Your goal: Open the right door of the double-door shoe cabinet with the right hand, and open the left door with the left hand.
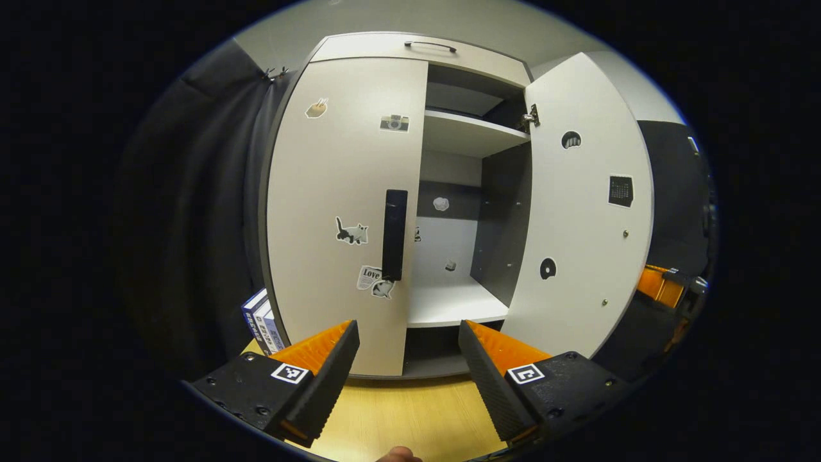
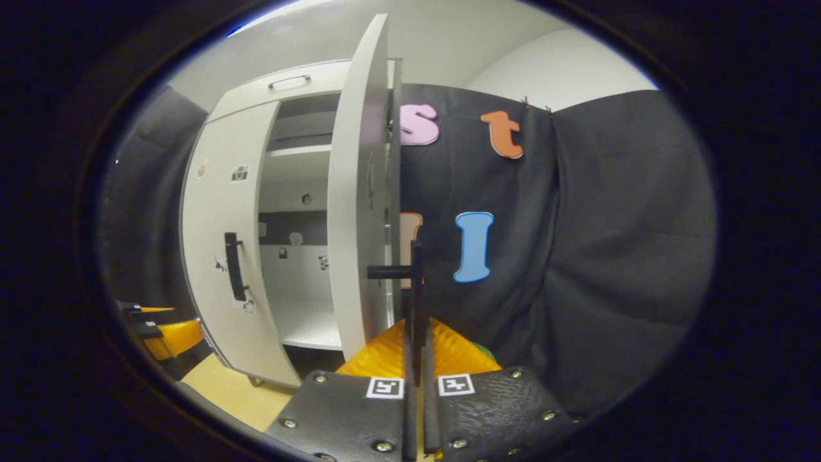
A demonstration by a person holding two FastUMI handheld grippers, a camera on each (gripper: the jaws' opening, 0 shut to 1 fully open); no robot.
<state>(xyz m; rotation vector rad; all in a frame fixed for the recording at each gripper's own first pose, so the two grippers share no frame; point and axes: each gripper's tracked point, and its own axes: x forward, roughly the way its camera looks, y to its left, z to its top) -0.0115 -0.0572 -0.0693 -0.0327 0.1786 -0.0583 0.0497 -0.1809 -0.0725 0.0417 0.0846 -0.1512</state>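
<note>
the right gripper (image 2: 415,359) is clamping its two fingers hard together on the thin black bar handle (image 2: 417,282) of the pale grey right door (image 2: 359,192), which is standing swung wide, edge-on just ahead of those fingers. the left gripper (image 1: 408,350) is hanging with its jaws spread wide and holding nothing, and the long black handle (image 1: 394,234) of the closed pale grey left door (image 1: 340,192) is sitting straight ahead, above and between its fingers, with a gap yet to cross.

the risk, as i judge it, is in the left approach: the handle is lying right at the door's inner edge, so a finger drifting off line may be pushing the panel shut rather than closing round the bar. letting the right door swing back could also be crowding that reach.

blue-spined books (image 1: 262,321) are standing low, beside the left finger, and the light wooden tabletop (image 1: 410,417) is lying under both fingers; neither is blocking the path. white shelves (image 1: 468,131) are showing inside.
</note>
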